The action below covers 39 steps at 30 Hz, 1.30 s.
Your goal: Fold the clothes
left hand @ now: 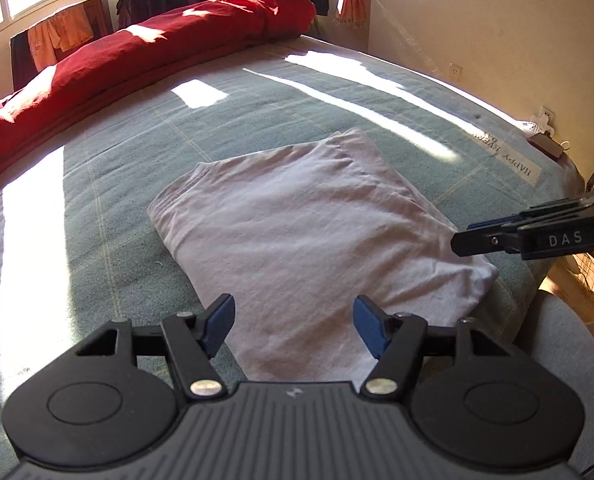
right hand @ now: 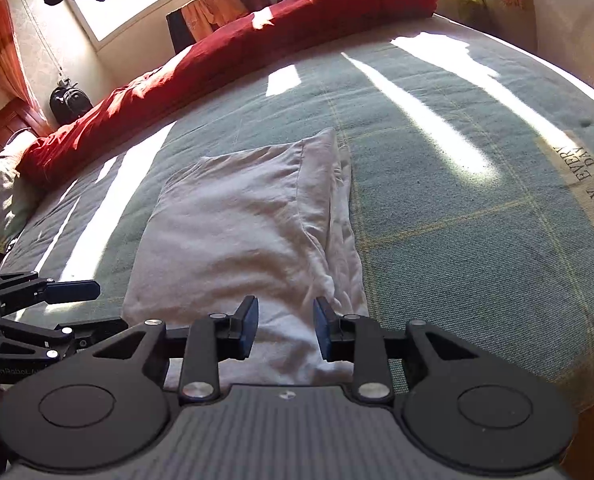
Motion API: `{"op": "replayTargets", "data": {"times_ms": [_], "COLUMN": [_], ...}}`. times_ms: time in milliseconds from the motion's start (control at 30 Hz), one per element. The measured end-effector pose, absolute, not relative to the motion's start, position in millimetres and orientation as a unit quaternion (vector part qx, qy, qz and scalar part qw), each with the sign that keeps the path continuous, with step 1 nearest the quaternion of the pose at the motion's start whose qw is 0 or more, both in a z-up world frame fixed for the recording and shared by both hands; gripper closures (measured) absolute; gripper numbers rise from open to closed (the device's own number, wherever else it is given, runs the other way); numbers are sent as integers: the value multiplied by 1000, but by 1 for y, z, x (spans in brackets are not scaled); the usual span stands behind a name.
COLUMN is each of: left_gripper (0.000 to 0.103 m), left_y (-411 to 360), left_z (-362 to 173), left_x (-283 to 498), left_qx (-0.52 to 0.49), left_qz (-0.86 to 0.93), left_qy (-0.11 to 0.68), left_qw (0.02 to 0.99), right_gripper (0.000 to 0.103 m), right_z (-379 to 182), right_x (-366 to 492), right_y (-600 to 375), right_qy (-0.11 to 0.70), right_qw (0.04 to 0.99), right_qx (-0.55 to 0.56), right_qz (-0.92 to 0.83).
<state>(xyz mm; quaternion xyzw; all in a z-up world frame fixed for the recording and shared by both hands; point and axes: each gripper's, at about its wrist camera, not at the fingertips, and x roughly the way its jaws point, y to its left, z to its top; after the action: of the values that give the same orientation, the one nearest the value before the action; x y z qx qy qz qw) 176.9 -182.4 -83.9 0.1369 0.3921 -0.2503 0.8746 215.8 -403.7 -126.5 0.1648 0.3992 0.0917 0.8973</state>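
A white garment (left hand: pixel 297 232) lies folded into a flat rectangle on the green bedspread (left hand: pixel 117 184). My left gripper (left hand: pixel 293 326) hovers over its near edge, open, with nothing between its blue pads. The right gripper (left hand: pixel 481 232) shows in the left wrist view at the garment's right corner. In the right wrist view the same folded garment (right hand: pixel 237 232) lies ahead, and my right gripper (right hand: pixel 285 328) is open above its near edge, the pads apart from the cloth. The left gripper (right hand: pixel 73 292) enters that view from the left.
A rolled red duvet (left hand: pixel 137 64) runs along the far side of the bed. A label strip with lettering (left hand: pixel 505 156) lies near the bed's right edge. Clothes hang by the window (right hand: pixel 145 0). A wall (left hand: pixel 497 32) with a socket stands on the right.
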Motion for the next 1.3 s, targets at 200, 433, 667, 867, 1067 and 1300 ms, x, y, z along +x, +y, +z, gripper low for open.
{"op": "replayTargets", "data": {"times_ms": [200,433,667,867,1067,1300], "left_gripper": [37,37,37,37,37,37], "left_y": [-189,-182,-174,-177,-176,-170], "left_z": [-98,-128,-120,-124,-147,-117], "left_x": [240,263,270,294,315,275], "left_qx": [118,103,76,56,42,38], "left_qz": [-232,-216,-231,-240,-221,-244], "left_qy": [395,399,354,335,381,386], "left_qw": [881,885,903,909,897,889], "right_gripper": [69,69,83,98,96,80], "right_z": [-121,-129,-151,-150,-157,-133], "right_x": [263,323,356,368,379,344], "right_y": [-402,-404,-419,-420,-427,-421], "right_qy": [379,360,362,333,346,341], "right_qw": [907,924,916,930,924,922], "right_qx": [152,112,166,150,158,166], "right_qz": [101,67,48,43,33,73]}}
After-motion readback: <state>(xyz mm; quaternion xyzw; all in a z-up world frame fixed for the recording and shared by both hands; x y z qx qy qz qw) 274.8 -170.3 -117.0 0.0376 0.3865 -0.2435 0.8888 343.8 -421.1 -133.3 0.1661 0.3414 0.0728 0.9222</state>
